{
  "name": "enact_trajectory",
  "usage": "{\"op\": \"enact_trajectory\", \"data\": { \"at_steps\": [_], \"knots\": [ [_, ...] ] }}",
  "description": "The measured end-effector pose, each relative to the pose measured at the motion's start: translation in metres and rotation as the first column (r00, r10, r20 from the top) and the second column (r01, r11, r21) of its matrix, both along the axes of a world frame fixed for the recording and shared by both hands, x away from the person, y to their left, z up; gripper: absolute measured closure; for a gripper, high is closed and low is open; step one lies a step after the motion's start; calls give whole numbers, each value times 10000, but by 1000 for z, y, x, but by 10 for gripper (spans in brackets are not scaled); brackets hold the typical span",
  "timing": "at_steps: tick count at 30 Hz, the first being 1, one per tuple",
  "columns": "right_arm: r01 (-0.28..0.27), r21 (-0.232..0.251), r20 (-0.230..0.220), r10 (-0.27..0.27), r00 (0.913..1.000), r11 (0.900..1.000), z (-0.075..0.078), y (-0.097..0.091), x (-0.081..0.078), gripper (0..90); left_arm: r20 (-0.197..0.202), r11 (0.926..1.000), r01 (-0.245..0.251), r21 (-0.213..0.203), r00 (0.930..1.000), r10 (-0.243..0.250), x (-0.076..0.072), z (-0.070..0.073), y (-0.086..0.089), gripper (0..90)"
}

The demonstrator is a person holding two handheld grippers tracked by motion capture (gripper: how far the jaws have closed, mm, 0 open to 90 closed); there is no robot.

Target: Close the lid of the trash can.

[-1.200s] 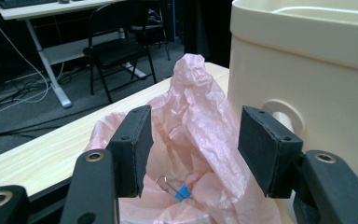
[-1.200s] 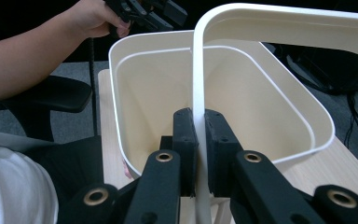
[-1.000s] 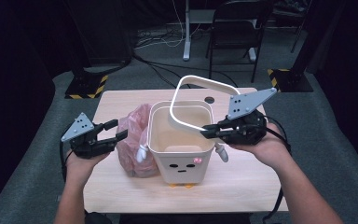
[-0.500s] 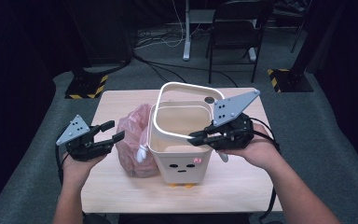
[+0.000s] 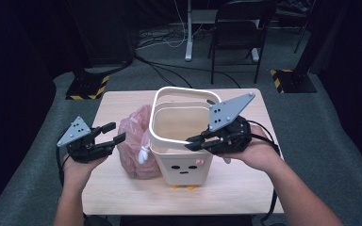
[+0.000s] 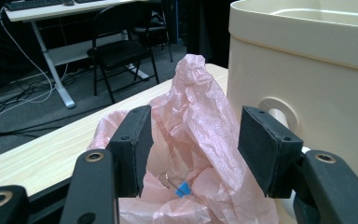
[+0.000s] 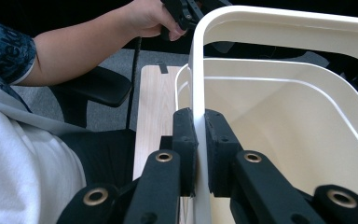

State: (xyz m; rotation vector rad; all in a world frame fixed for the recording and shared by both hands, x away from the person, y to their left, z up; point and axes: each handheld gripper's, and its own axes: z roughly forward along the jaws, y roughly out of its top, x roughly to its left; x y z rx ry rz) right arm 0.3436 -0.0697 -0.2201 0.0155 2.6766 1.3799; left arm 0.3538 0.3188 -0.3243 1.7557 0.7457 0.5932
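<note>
A cream bin with a small face stands mid-table. My right gripper is shut on the bin's white loop frame, at its near right side, and holds it just above the rim. In the right gripper view the pads clamp the thin frame over the empty bin. A crumpled pink plastic bag lies against the bin's left side. My left gripper hovers open just left of the bag. The left gripper view shows the bag beyond its jaws, with a blue binder clip on it.
The wooden table has bare strips at the back and front. Behind it on the grey floor are a black chair, cables, and two stand bases with yellow-black stripes.
My right gripper has carried the white frame leftward and lower, from tilted up at the back right to sitting over the bin's opening. The left gripper has barely moved.
</note>
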Motion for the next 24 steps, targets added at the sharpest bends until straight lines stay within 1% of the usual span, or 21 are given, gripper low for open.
{"op": "enact_trajectory", "data": {
  "at_steps": [6,12,18,24],
  "knots": [
    [-239,-258,35,240,9997,9994,-1,4,-1,839,33,10000,4,4,10000,-4,-1,0,0,444],
    [-355,-295,9,355,9994,9989,-1,4,-1,839,25,10000,-27,-27,10000,27,-1,0,0,444],
    [-492,-613,72,497,9987,9969,-5,8,-1,839,-9,10000,-38,6,10000,38,-1,0,1,444],
    [-548,-616,49,552,9985,9966,-6,8,0,840,8,10000,-68,-18,10000,68,-2,0,2,444]
  ]
}}
